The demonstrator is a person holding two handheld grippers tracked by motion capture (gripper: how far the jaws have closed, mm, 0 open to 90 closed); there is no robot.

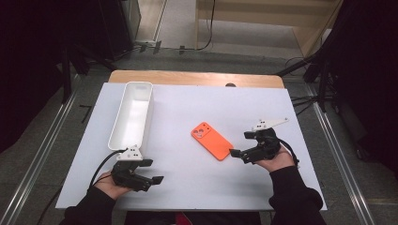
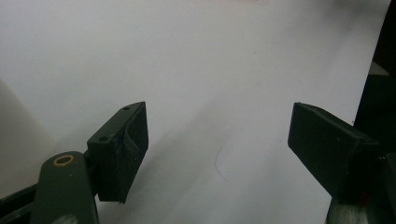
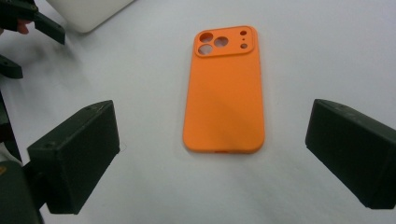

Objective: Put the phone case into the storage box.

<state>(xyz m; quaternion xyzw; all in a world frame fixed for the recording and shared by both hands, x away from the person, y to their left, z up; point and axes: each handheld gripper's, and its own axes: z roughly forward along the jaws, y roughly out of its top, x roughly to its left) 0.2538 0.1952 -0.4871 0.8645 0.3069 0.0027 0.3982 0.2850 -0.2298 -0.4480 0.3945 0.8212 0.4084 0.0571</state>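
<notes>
Orange silicone marks out the phone case (image 1: 212,141), which in the high view lies flat on the white table sheet (image 1: 197,108), camera cut-outs toward the far side and its long axis slanting across the sheet. Just beside its near corner sits the right gripper (image 1: 240,146), held in the person's right hand (image 1: 278,161); its jaws stand apart with nothing between them, and from up here I cannot quite tell whether the lower jaw tip touches the case's edge or stops just short. To the left, a long white tray (image 1: 133,115) runs away from the person. The left gripper (image 1: 155,171) rests near the front edge of the sheet, just below the tray's near end, well apart from the case.

Seen from the left gripper view, the left gripper (image 2: 217,140) has both black jaws spread wide over bare white sheet, gripping nothing; a pale rounded shape at the left edge is probably the tray's wall.

From the right gripper view, the right gripper (image 3: 212,154) points straight at the case (image 3: 224,93), which lies ahead of and between the lines of the two jaws, clear of both pads. The jaws are wide open. The tray's corner (image 3: 88,14) shows at upper left.
</notes>
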